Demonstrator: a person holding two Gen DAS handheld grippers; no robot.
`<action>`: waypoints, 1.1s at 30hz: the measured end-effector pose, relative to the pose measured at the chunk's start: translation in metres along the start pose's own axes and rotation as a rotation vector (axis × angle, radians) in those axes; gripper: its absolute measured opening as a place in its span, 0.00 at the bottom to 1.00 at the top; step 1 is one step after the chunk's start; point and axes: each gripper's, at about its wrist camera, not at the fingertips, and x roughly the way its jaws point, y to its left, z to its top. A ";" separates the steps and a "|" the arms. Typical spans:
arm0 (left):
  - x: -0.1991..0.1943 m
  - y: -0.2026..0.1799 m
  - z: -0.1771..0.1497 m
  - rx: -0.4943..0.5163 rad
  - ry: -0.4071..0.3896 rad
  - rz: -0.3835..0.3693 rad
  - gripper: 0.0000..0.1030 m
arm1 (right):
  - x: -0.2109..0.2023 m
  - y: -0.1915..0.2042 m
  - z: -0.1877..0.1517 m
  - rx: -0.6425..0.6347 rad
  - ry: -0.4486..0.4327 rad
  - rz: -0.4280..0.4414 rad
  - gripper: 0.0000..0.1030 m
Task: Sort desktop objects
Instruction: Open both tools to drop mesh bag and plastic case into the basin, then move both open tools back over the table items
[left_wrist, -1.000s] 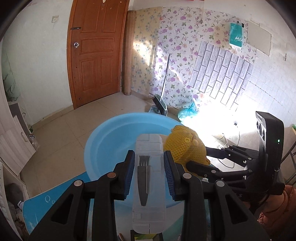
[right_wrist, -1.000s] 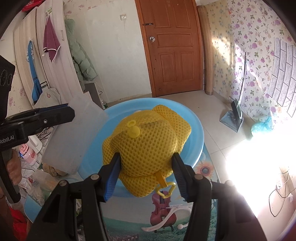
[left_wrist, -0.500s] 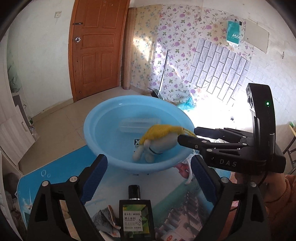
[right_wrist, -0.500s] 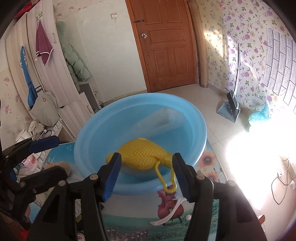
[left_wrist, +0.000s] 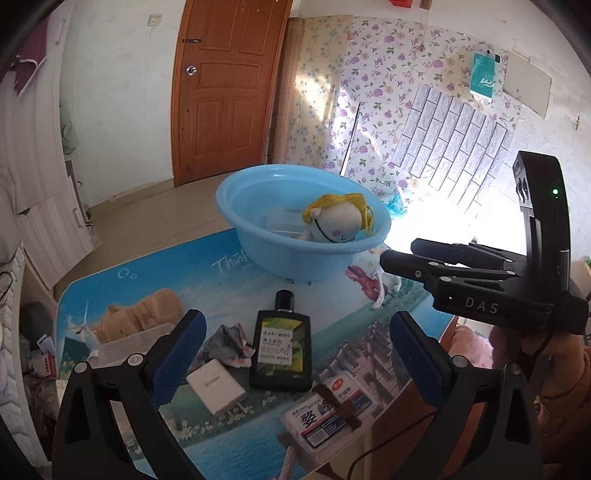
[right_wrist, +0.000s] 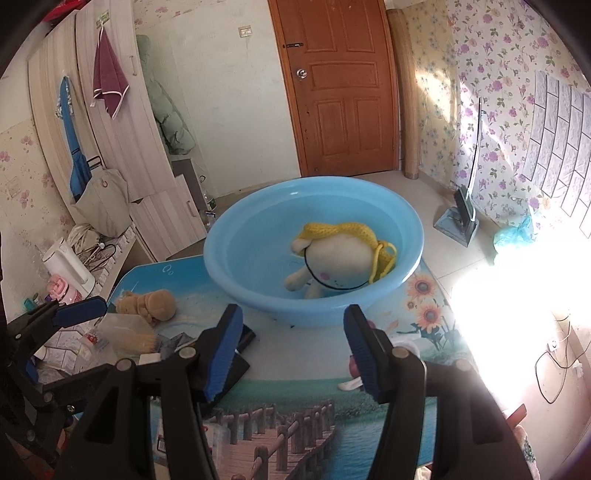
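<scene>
1. Blue basin (left_wrist: 258, 254) sits upper centre of left wrist view, on far end of table (left_wrist: 236, 435) w/ a printed scenery mat.
2. Doll (right_wrist: 338, 258) w/ yellow knit hat lies inside basin, leaning on its right wall in right wrist view; cream face up, hat toward the far rim.
3. Clear case (left_wrist: 284, 219) also in basin, just left of doll, partly hidden behind it.
4. Left gripper (left_wrist: 295, 350) low in frame, fingers wide apart, nothing between them; blue pads (left_wrist: 177, 354) hang over the table clutter.
5. Right gripper (right_wrist: 291, 354) bottom centre of its own view, fingers apart & empty, pointed at the basin's near wall.
6. Btwn left gripper fingers in frame: black bottle (left_wrist: 282, 350) lying flat, cap toward basin.
7. White box (left_wrist: 216, 382) just lower left of bottle; crumpled wrapper (left_wrist: 231, 341) btwn them, touching or nearly so, can't tell.
8. Packet w/ red label (left_wrist: 328, 411) lower right of bottle, near table's front edge.
9. Brown plush bear (left_wrist: 140, 317) at left of table, next to a clear tub (left_wrist: 127, 343).
10. White spoon (right_wrist: 351, 384) on mat, right of centre, half behind right gripper's finger.
</scene>
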 end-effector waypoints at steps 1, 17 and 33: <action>-0.003 0.000 -0.004 0.006 0.000 0.013 0.97 | -0.002 0.006 -0.005 -0.016 0.007 -0.003 0.56; -0.026 0.018 -0.067 -0.032 0.039 -0.017 0.97 | -0.010 0.036 -0.069 -0.021 0.100 0.082 0.56; -0.024 0.027 -0.087 -0.055 0.056 -0.037 0.97 | -0.005 0.043 -0.089 -0.050 0.141 0.081 0.56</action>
